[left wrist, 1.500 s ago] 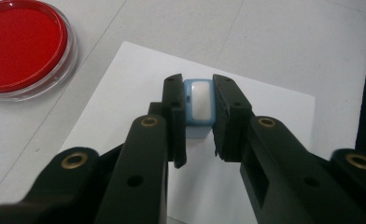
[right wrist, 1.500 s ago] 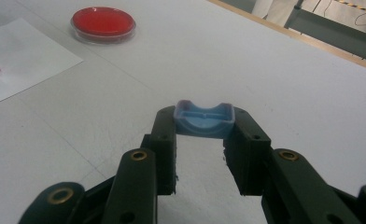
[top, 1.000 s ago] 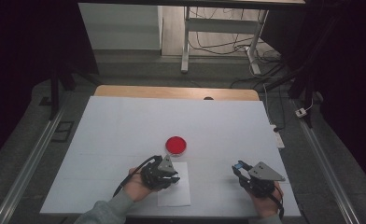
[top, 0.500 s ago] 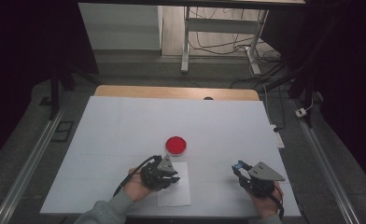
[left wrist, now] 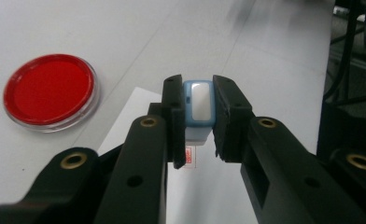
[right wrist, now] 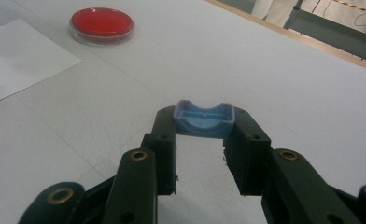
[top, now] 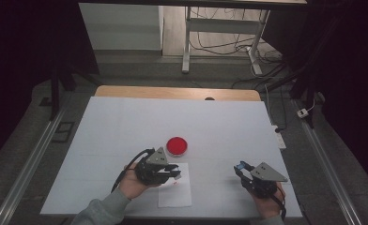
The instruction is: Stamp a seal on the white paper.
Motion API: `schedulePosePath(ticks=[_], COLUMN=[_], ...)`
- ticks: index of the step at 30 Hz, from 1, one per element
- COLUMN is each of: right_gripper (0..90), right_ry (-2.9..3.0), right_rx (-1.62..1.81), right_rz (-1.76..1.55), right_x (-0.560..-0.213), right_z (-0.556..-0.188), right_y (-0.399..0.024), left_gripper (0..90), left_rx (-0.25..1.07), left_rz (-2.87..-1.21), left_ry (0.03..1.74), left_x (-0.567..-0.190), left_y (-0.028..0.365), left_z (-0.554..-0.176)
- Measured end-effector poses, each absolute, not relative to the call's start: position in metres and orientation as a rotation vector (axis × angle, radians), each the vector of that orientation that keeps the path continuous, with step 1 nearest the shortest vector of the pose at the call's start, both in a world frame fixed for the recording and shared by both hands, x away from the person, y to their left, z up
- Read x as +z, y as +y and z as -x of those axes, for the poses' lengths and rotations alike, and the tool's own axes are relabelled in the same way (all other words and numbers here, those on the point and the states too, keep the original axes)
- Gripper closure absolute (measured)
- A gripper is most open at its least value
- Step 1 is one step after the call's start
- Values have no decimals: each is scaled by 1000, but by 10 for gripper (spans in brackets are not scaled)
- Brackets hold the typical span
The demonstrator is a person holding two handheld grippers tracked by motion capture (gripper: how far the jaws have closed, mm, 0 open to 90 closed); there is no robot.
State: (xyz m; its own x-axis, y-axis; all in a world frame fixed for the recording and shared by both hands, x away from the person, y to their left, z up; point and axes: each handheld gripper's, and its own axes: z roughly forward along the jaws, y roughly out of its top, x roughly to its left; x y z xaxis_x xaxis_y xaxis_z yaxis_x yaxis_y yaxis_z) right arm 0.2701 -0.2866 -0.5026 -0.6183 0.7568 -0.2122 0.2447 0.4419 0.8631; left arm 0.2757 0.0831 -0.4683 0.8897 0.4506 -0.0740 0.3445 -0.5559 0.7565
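Read as the stamping step, with one print apparently made. Found the left claw (top: pixel 175 173) clenched on a small blue-and-white stamp (left wrist: pixel 199 103), held over the white sheet (top: pixel 175 194) just on the near side of the red ink pad (left wrist: pixel 50 91). Saw a red mark (left wrist: pixel 187 155) on the sheet directly below the stamp. Found the right claw (top: pixel 241 167) clenched on the blue cap (right wrist: pixel 203 120), low over the worktop (top: pixel 126 122) and well to the right of the ink pad.

Judged next: either back to the ink pad for fresh ink, or across to the cap, with the white end lined up on the cap's hollow.

Stood the stamp's long axis roughly upright, white printing end down towards the sheet, pale oval window turned back along the claw.
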Motion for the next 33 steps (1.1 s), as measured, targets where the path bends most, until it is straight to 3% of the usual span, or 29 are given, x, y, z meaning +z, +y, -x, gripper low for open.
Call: schedulePosePath(ticks=[33], right_gripper=[651], right_ry=[2103], right_rx=[1118], right_rz=[-836], right_x=[-502], right_z=[-269], right_y=[-286], left_gripper=[759], left_rx=[150], left_rz=[-2003], left_ry=[696], left_x=[-446], left_y=[126], left_z=[-283])
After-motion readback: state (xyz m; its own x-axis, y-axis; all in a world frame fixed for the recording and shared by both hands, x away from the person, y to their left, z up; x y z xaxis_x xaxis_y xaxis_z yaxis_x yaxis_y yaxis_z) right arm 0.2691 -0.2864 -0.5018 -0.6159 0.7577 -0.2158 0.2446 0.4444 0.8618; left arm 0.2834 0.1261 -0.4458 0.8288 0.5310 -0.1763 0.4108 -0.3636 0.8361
